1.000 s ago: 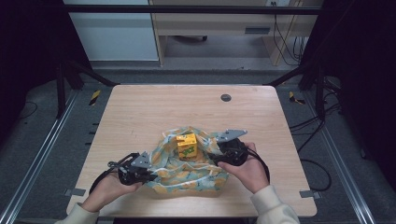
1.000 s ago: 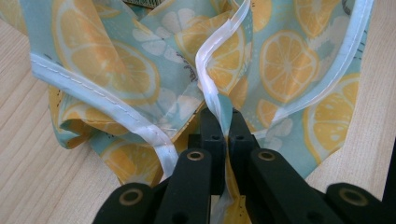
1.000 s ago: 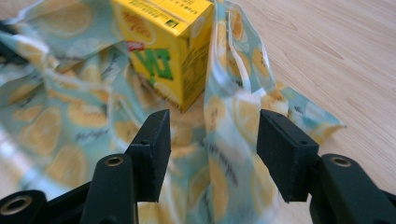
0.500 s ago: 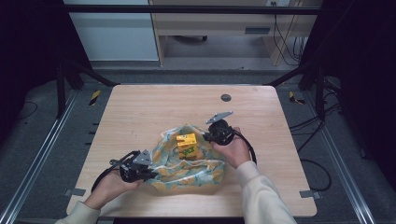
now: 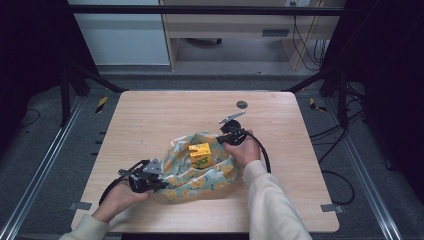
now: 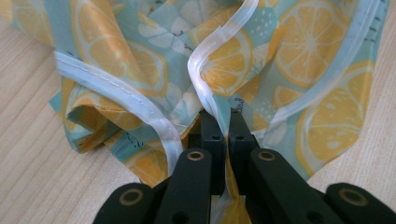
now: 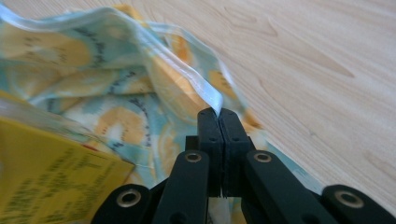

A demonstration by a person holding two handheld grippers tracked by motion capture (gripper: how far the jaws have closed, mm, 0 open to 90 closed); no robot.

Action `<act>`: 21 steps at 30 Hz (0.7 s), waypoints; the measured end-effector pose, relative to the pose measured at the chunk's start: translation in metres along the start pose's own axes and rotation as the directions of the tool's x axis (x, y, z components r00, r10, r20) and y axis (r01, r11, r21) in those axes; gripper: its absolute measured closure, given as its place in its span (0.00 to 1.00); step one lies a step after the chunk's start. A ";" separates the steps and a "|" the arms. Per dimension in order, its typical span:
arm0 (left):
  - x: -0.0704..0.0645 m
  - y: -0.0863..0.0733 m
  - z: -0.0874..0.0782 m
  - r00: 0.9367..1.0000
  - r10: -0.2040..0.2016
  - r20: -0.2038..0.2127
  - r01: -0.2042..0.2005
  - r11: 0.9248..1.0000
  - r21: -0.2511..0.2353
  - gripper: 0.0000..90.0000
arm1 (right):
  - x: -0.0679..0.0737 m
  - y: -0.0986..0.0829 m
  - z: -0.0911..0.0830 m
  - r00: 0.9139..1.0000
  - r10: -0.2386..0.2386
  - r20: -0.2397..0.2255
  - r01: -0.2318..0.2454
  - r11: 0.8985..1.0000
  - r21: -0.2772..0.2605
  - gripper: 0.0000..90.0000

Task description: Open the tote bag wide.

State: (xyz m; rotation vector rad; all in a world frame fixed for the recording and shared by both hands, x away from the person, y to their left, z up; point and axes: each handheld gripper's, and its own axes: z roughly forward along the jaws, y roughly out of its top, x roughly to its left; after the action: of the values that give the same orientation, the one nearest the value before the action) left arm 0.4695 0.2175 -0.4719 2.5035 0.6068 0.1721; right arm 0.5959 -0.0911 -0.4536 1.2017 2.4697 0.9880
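A lemon-print cloth (image 5: 200,172) lies bunched on the wooden table, with a small yellow box (image 5: 199,154) sitting on it. My left gripper (image 5: 159,181) is shut on the cloth's near-left edge; its own view shows the white hem (image 6: 205,88) pinched between the jaws (image 6: 223,126). At the cloth's far-right corner my right gripper (image 5: 223,139) is shut on the hem (image 7: 205,91), the jaws (image 7: 218,116) closed tight. The yellow box (image 7: 51,186) fills the lower left of the right gripper view.
A small dark round disc (image 5: 242,104) lies on the table (image 5: 150,115) toward the far right. Dark frame posts stand at both sides, and cables trail off the table's right edge.
My right gripper has carried its cloth corner away from me and upward, from beside the box to beyond it. The left gripper has stayed put, still holding its edge.
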 end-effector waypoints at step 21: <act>-0.008 -0.004 -0.001 1.000 0.004 -0.027 -0.004 1.000 -0.006 0.97 | -0.015 -0.007 -0.018 0.997 0.041 0.069 -0.039 0.999 -0.028 0.70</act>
State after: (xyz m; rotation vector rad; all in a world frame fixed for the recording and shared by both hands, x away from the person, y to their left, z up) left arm 0.4607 0.2176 -0.4732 2.5008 0.6115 0.2091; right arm 0.5928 -0.1141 -0.4465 1.2597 2.3812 0.9696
